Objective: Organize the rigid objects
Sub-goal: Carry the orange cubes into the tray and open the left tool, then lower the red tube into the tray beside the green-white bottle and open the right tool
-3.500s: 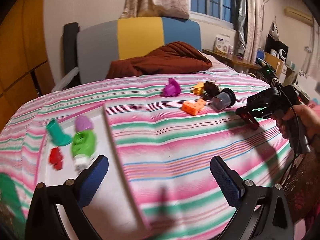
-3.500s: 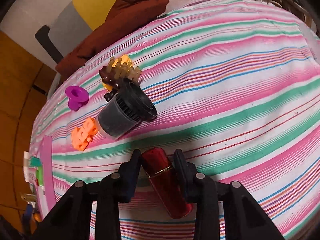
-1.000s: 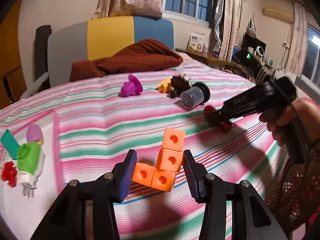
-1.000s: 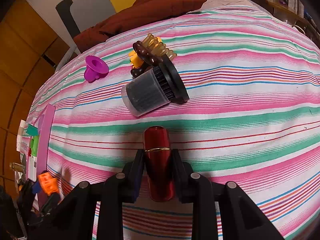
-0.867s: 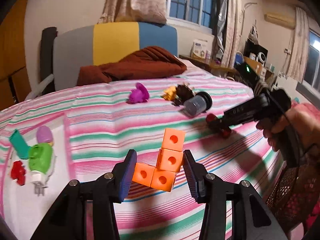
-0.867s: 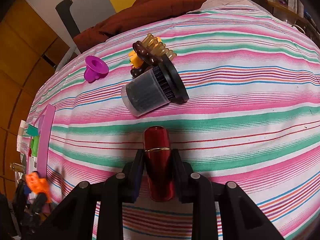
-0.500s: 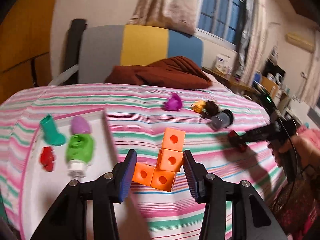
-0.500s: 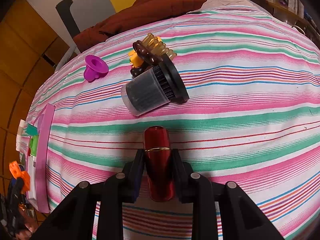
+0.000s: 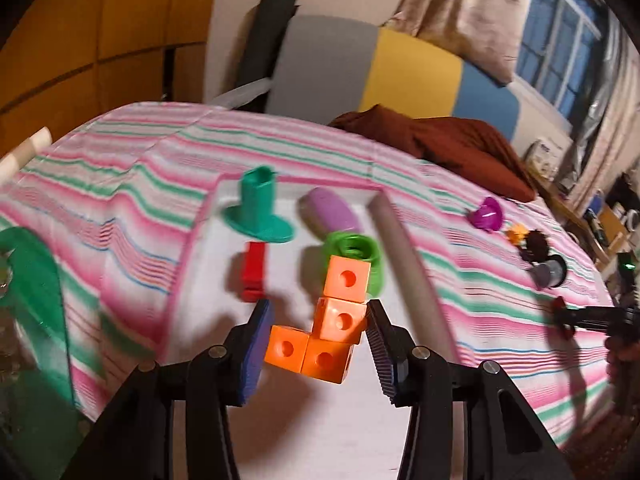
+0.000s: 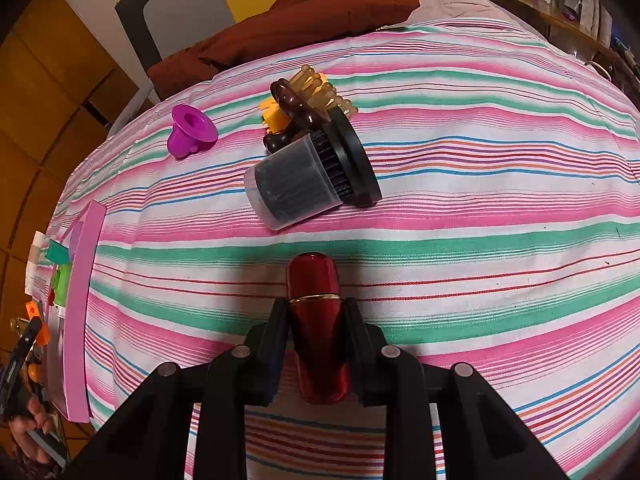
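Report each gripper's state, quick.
Left gripper: closed on the orange block cluster.
Right gripper: closed on the red cylinder.

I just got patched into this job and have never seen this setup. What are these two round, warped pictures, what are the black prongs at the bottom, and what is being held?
There is no robot arm here. A person holds a hand-held claw in each hand, and each claw carries a wide-angle camera looking out along its two fingers, so the black prongs are the fingers themselves.

The left wrist picture shows the left claw shut on an orange block cluster, above a white tray with a pink rim. On the tray lie a teal stand, a red piece, a lilac piece and a green piece.

The right wrist picture shows the right claw shut on a red metallic tube over the striped bedsheet. On the sheet lie a dark cylinder, a brown comb-like clip, a yellow piece and a purple funnel-shaped piece.
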The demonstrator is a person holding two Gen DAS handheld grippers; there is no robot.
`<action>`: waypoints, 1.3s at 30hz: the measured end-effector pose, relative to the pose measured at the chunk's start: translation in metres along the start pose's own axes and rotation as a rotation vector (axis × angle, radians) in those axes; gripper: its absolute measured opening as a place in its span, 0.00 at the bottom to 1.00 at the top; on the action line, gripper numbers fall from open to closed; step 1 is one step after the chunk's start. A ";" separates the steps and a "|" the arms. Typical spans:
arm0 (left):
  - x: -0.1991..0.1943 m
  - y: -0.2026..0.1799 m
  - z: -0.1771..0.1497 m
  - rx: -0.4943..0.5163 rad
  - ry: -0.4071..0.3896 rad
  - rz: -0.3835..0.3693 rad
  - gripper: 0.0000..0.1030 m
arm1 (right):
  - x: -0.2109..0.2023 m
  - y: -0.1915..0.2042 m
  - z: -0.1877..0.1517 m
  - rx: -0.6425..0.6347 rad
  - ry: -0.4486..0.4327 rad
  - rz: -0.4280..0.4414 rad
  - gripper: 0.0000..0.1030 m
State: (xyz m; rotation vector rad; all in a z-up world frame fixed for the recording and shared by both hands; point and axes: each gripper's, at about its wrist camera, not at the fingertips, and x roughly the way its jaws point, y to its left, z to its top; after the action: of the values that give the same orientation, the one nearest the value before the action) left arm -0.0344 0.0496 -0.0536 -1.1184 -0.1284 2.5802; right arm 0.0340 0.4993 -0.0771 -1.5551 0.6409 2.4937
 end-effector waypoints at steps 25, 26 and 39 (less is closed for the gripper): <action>-0.008 0.010 -0.021 0.022 -0.052 0.101 0.92 | 0.000 0.003 0.001 -0.025 -0.001 -0.024 0.26; -0.010 0.008 -0.023 0.025 -0.055 0.101 0.94 | 0.000 0.004 0.001 -0.029 -0.002 -0.027 0.26; -0.018 0.006 -0.034 0.009 -0.037 0.077 0.97 | -0.018 0.050 -0.007 -0.205 -0.075 0.070 0.25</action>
State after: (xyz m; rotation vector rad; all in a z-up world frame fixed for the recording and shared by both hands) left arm 0.0002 0.0362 -0.0663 -1.0937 -0.0835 2.6673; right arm 0.0312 0.4531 -0.0497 -1.5179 0.4483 2.7310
